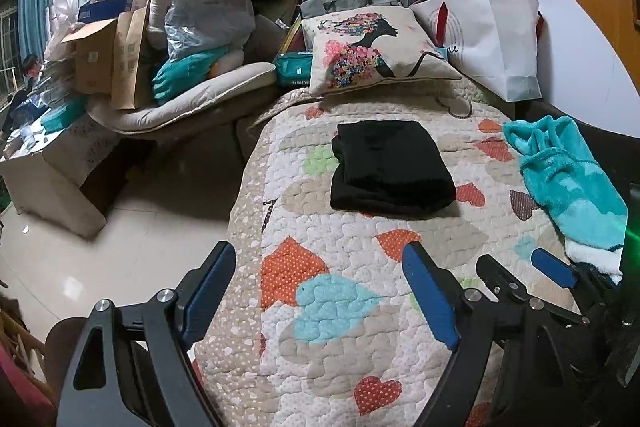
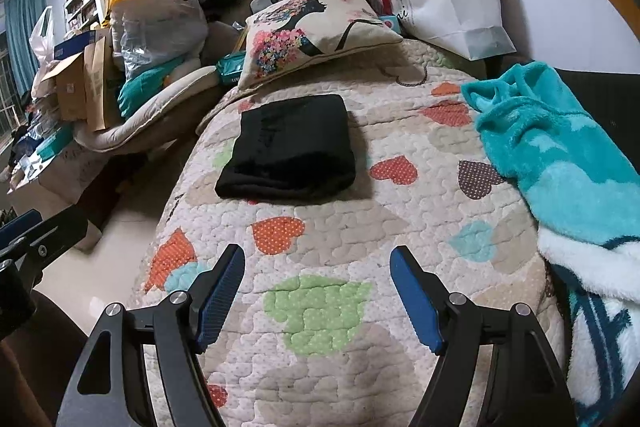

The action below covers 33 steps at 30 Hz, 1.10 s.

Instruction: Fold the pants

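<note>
The black pants [image 1: 390,169] lie folded into a compact rectangle on the heart-patterned quilt [image 1: 340,307], near its far end. They also show in the right wrist view [image 2: 290,149]. My left gripper [image 1: 318,259] is open and empty, hovering over the quilt well short of the pants. My right gripper [image 2: 316,261] is open and empty too, over the quilt [image 2: 320,235] in front of the pants. The right gripper also shows at the right edge of the left wrist view [image 1: 516,263], beside the left one.
A teal and white fleece blanket [image 2: 560,163] lies along the quilt's right side. A printed cushion [image 1: 372,51] and a white paper bag [image 1: 492,39] stand behind the pants. Boxes and bags [image 1: 160,39] pile at the left; tiled floor [image 1: 100,251] lies beside the quilt.
</note>
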Motion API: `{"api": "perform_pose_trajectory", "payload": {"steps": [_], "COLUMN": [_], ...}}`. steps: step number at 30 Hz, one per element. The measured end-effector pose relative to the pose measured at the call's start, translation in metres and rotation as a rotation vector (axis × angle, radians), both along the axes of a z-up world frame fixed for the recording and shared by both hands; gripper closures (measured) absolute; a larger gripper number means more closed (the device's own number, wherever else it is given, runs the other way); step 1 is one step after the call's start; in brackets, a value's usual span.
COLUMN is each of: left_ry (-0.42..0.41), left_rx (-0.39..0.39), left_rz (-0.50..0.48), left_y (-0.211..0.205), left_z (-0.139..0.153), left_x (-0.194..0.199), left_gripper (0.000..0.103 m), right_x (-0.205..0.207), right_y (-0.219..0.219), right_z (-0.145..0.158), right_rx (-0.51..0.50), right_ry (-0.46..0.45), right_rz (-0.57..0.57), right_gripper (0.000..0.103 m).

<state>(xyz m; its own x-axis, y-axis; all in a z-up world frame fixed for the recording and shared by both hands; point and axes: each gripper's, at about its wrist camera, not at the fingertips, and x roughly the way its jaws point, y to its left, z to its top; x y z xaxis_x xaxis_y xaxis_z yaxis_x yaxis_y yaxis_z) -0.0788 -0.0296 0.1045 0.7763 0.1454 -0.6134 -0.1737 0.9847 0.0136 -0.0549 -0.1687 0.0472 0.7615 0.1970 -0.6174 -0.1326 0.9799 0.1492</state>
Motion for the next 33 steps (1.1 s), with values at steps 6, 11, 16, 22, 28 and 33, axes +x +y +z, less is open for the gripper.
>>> {"api": "perform_pose_trajectory", "payload": {"steps": [6,11,16,22,28,33], "left_ry": [0.029,0.035,0.042,0.075,0.102,0.100], "left_rx": [-0.009,-0.011,-0.016,-0.056,-0.093,-0.093], "left_rz": [-0.007,-0.007,-0.007,-0.006,0.000,0.000], "left_y": [0.003,0.005,0.007,0.013,0.017,0.018], "left_z": [-0.007,-0.009,-0.011,-0.019,-0.026,-0.026], "left_x": [0.004,0.004,0.005,0.009,0.010,0.010], "left_gripper": [0.018,0.018,0.018,0.018,0.018,0.018], "right_x": [0.001,0.002,0.003,0.003,0.003,0.004], "right_y": [0.001,0.002,0.003,0.003,0.003,0.003], "right_z": [-0.003,-0.004,-0.005,-0.006,-0.007,-0.010], "right_rx": [-0.005,-0.010,-0.016,-0.021,-0.021,-0.027], "right_ry": [0.012,0.016,0.018,0.020,0.022,0.029], "right_rz": [-0.002,-0.002,0.000,0.000,0.001,0.007], "right_gripper": [0.023,0.023,0.023,0.023,0.023,0.022]}}
